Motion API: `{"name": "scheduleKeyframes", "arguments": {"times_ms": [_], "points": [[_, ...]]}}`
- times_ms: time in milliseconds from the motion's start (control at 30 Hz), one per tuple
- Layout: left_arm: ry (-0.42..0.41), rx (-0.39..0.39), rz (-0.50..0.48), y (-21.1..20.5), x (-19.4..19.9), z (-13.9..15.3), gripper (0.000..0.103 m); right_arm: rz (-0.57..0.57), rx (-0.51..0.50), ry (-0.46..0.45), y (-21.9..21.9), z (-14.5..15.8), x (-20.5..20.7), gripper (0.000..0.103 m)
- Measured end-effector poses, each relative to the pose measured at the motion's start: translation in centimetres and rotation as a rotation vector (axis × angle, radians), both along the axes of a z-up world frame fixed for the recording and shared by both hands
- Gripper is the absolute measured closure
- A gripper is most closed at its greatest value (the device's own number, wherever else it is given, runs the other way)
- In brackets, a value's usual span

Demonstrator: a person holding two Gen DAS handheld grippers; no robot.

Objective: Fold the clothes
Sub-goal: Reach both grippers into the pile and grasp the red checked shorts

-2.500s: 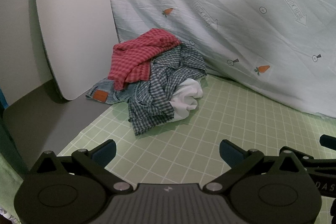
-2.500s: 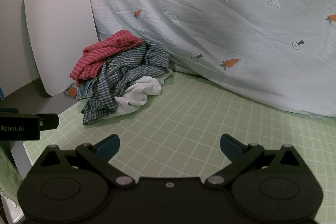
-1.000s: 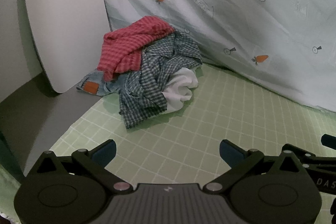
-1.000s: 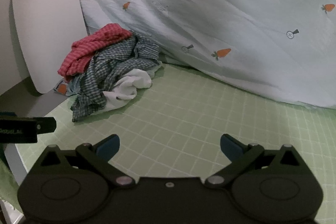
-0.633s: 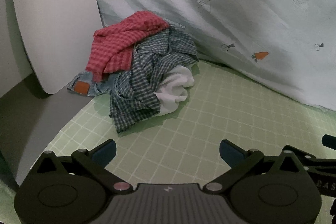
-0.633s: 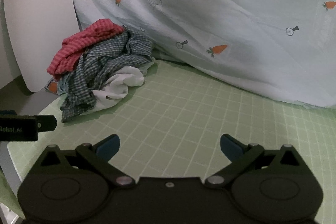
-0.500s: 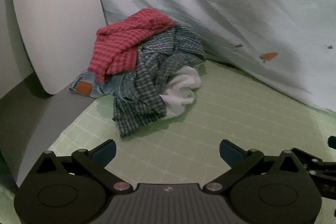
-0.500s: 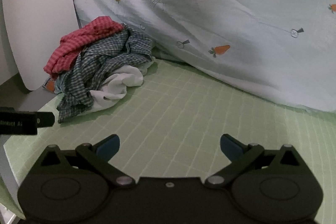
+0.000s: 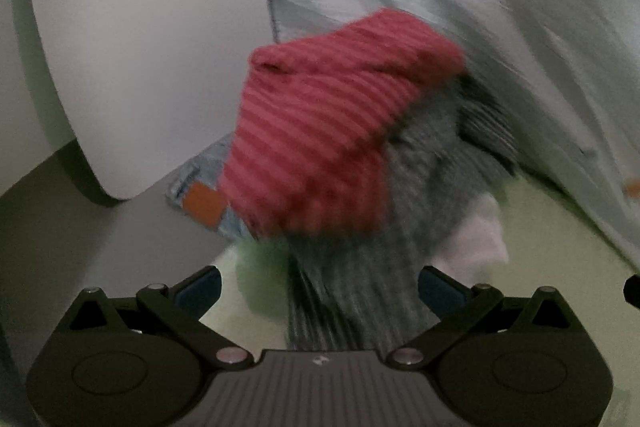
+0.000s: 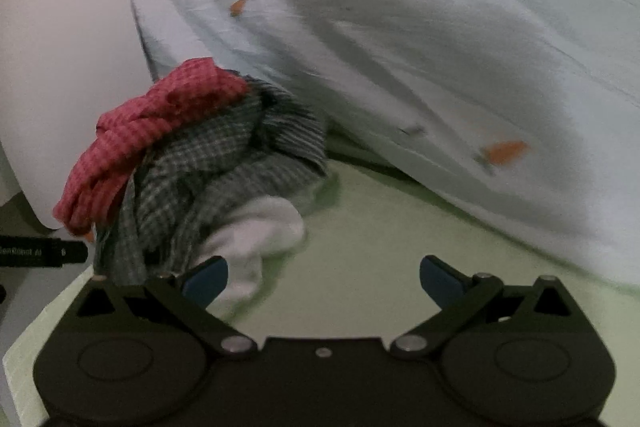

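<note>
A pale sheet [image 10: 420,59] printed with small carrots drapes down behind a bench covered in a green gridded cloth [image 10: 380,227]; both views are smeared by motion blur. At the far left a white rounded board [image 9: 140,47] leans upright against the wall. Just right of it sits the heap of clothes [image 9: 352,163]: a denim piece [image 9: 200,187] with an orange patch lowest on the left, a red checked garment [image 9: 320,139] on top, a dark checked shirt [image 9: 360,267] spilling forward, and a white garment [image 10: 256,227] at the right foot.

The left tongs [image 9: 319,285] stand released, empty, with the dark shirt's hanging edge lying straight ahead between the spread fingers, seemingly the nearer reach. The right tongs [image 10: 323,277] are likewise released and empty; the heap lies ahead and to their left, the white garment just by the left fingertip.
</note>
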State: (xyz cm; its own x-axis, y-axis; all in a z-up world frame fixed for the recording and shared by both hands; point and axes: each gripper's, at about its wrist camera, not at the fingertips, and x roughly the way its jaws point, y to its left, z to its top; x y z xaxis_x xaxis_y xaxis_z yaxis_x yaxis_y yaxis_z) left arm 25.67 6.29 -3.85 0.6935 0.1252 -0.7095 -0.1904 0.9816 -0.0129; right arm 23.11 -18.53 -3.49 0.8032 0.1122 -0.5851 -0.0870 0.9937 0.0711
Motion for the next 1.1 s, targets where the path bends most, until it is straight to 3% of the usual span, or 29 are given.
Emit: {"name": "scheduleKeyframes", "arguments": {"times_ms": [200,333,433,533,567,600,667,733,767,800,967,1100], "points": [[-0.048,-0.154,0.075,3.3,5.6,-0.2,0.004,0.153,0.008,-0.057,4.0,1.0,10.2,0.0],[-0.061,-0.243,0.095,4.3,8.1,-0.5,0.02,0.258,0.08,-0.102,6.6,1.9,15.6,0.01],[-0.06,-0.256,0.104,4.2,8.7,-0.6,0.033,0.335,0.156,-0.116,8.3,2.1,18.2,0.02],[-0.067,-0.239,0.091,3.9,8.7,-0.5,0.047,0.385,0.196,-0.103,10.2,1.7,20.1,0.041],[-0.07,-0.233,0.087,3.8,8.6,-0.4,0.053,0.4,0.205,-0.1,10.7,1.5,20.5,0.056],[-0.075,-0.225,0.086,3.7,8.4,-0.3,0.055,0.416,0.211,-0.118,10.6,1.7,19.8,0.076],[-0.089,-0.203,0.1,3.4,7.8,0.3,0.078,0.447,0.221,-0.155,10.4,2.1,18.6,0.097],[-0.111,-0.174,0.1,3.1,6.9,1.1,0.081,0.478,0.231,-0.191,10.2,2.5,17.3,0.098],[-0.124,-0.168,0.089,2.8,6.4,1.6,0.089,0.493,0.235,-0.21,10.1,2.8,16.7,0.098],[-0.136,-0.163,0.078,2.5,5.8,2.0,0.091,0.484,0.231,-0.223,9.4,3.2,15.6,0.099],[-0.165,-0.185,-0.039,-0.3,2.1,4.3,0.093,0.35,0.207,-0.255,4.3,4.7,9.6,0.099],[-0.16,-0.155,-0.203,-4.3,-2.3,5.1,0.093,0.192,0.18,-0.281,-1.3,5.6,2.8,0.099]]}}
